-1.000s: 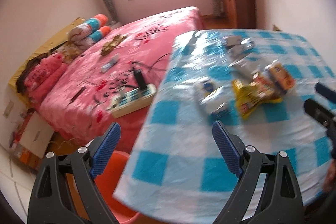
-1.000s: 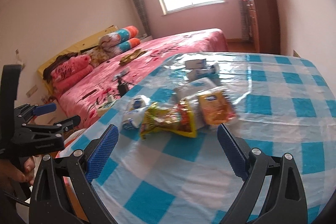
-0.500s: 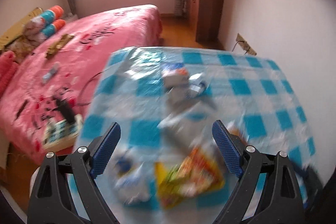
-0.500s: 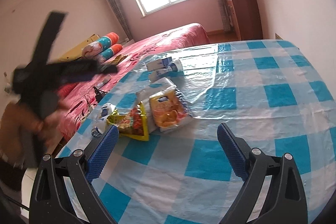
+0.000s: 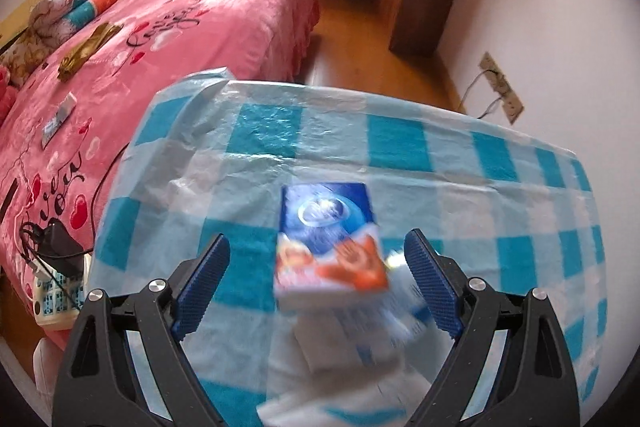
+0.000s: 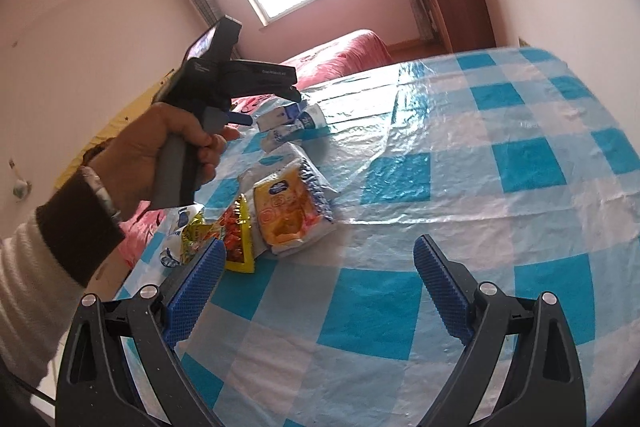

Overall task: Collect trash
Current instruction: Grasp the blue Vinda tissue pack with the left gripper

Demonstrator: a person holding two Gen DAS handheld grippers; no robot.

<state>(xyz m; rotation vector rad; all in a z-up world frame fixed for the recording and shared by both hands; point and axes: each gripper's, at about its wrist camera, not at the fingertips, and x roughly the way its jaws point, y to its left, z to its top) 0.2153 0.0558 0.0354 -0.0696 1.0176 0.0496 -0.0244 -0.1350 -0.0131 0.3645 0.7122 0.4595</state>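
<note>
1. Blue-and-white, the small carton (image 5: 328, 247) now filled the middle of the left wrist view, lying on the checked plastic tablecloth (image 5: 440, 195) with a second, blurred white carton (image 5: 352, 339) just below it; a second earlier that camera had looked at the table from its near corner, with the litter well ahead.
2. The left gripper (image 5: 316, 283) had swung across the table and tipped downward, so the carton lay between its blue pads, which stood wide apart and touched nothing.
3. In the right wrist view the person's left hand (image 6: 168, 155) was seen holding that tool above the far cartons (image 6: 292, 121), where earlier it had hung at the table's edge.
4. The right gripper (image 6: 316, 287) had shifted only a little; its jaws stood wide apart and empty, facing the orange snack packet (image 6: 288, 215) and the yellow-red wrapper (image 6: 232, 239).
5. Nothing had been picked up yet: all the trash was on the table.
6. Judging by the alignment, the left tool was set to drop and close on the carton, which should pinch easily across its narrow sides.
</note>
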